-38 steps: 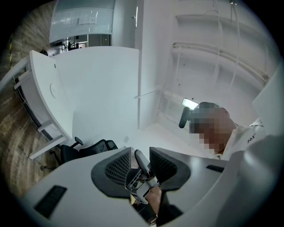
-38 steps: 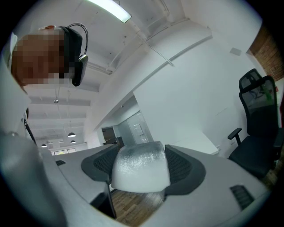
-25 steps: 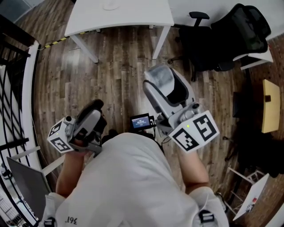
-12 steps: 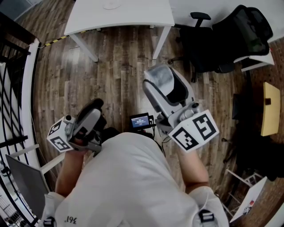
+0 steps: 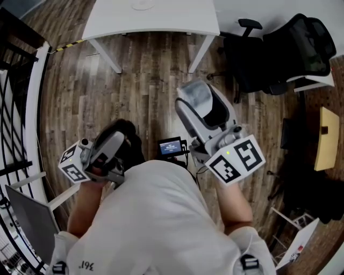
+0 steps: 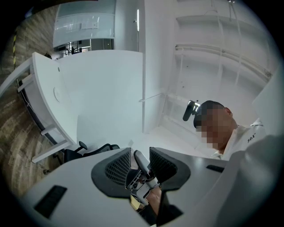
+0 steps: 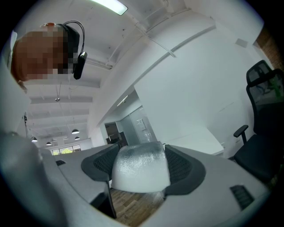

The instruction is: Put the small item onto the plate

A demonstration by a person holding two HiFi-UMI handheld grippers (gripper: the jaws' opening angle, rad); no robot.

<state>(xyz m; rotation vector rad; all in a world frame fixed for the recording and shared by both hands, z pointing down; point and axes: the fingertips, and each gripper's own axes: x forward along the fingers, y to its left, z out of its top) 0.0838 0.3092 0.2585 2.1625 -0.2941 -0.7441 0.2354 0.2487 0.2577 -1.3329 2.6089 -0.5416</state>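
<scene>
1. A wood-plank floor [image 5: 145, 86] fills most of the head view. It is all that lies between the person and the white counter [image 5: 156, 24] at the top.
2. A black office chair [image 5: 279, 51] stands right of the counter, off the line to it. A black railing [image 5: 16, 102] runs down the left edge.
3. A pale round plate [image 5: 142, 5] sits on the counter's far part, well apart from both hands.
4. The right tongs [image 7: 141, 165] are raised in front of the person's chest and clamped on the small item [image 5: 193, 96], a frosted white block that fills the gap.
5. The item's domed end points away from the person, toward the counter. Which of its axes is the longest cannot be told.
6. The left tongs [image 6: 140, 151] stand narrowly apart and grip nothing. Part of the other gripper shows through the gap.
</scene>
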